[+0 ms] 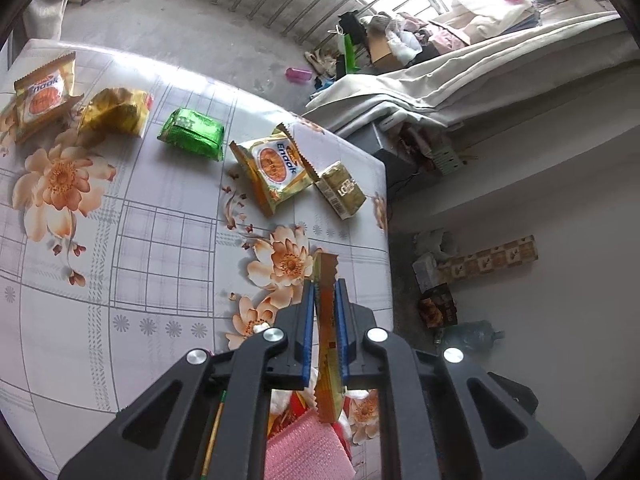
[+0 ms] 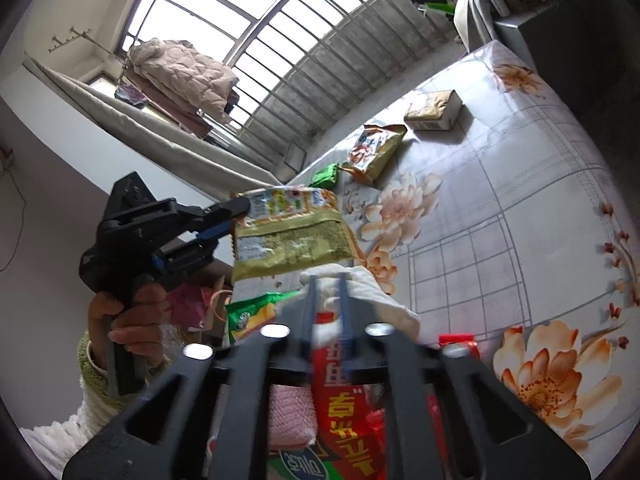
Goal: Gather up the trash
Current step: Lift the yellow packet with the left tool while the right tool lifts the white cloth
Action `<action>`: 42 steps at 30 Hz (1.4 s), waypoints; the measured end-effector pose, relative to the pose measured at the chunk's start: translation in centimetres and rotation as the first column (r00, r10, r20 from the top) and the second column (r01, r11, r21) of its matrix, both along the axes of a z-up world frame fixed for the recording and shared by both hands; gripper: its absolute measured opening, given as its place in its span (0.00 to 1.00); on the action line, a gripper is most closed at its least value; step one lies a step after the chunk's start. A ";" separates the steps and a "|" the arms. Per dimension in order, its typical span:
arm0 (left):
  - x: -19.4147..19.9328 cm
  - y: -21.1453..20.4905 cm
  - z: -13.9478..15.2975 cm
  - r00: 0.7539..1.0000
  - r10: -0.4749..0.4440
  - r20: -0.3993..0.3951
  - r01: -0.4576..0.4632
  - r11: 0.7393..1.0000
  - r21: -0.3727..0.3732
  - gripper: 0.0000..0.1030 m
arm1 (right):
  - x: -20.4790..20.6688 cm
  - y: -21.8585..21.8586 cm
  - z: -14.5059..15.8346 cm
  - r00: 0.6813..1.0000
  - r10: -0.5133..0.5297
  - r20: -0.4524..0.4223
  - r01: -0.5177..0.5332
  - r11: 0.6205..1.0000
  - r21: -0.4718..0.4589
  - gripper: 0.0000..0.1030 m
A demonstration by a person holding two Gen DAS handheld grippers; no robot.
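Observation:
My left gripper (image 1: 325, 286) is shut on the edge of a gold snack wrapper (image 1: 327, 344), held above the near table edge. The right wrist view shows that wrapper (image 2: 290, 236) broadside, pinched by the left gripper (image 2: 240, 216). My right gripper (image 2: 326, 280) is shut on the rim of a red plastic bag (image 2: 340, 396) with yellow characters; white cloth (image 2: 376, 292) lies under its tips. More wrappers lie on the floral table: two Enaak packets (image 1: 276, 170) (image 1: 42, 94), a green packet (image 1: 192, 134), a gold crumpled bag (image 1: 116, 112), a gold box (image 1: 340, 192).
The floral tablecloth (image 1: 140, 240) ends at the right edge (image 1: 386, 220); beyond it are floor clutter, a water jug (image 1: 468, 336) and a bed. A pink scrubber (image 1: 300, 448) and other packets (image 2: 252, 314) lie below the grippers. A barred window (image 2: 248, 32) is behind.

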State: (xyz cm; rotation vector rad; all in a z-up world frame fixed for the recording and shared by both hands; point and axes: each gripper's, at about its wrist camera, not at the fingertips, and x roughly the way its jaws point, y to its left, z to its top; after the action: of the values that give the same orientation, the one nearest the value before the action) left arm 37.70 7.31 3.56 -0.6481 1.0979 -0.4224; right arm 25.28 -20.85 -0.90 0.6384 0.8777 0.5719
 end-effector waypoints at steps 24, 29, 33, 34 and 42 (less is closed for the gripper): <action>-1.3 3.7 -0.2 0.999 0.050 0.011 -0.050 0.998 -0.029 0.09 | 2.8 3.3 -2.2 0.995 0.070 -0.076 -0.081 0.986 -0.146 0.03; -1.4 4.3 0.1 0.998 0.062 0.018 -0.061 0.998 -0.034 0.09 | 3.2 2.1 -1.1 0.996 0.072 -0.059 -0.074 0.996 -0.042 0.03; -1.8 4.9 0.9 0.996 0.078 0.039 -0.076 0.996 -0.041 0.09 | 3.8 1.9 0.8 0.997 0.076 -0.029 -0.075 0.997 0.012 0.03; -1.9 5.0 1.0 0.996 0.081 0.044 -0.079 0.996 -0.043 0.09 | 3.9 1.9 1.4 0.997 0.078 -0.017 -0.078 0.997 0.020 0.03; -3.5 5.8 3.7 0.989 0.093 0.117 -0.087 0.995 -0.053 0.09 | 2.6 1.5 5.5 0.995 0.061 0.080 -0.064 0.997 0.036 0.03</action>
State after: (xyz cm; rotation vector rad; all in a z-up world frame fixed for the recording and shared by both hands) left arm 34.22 13.07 7.29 -0.7029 0.9439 -0.4053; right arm 27.92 -19.35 4.58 0.6205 0.8167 0.6676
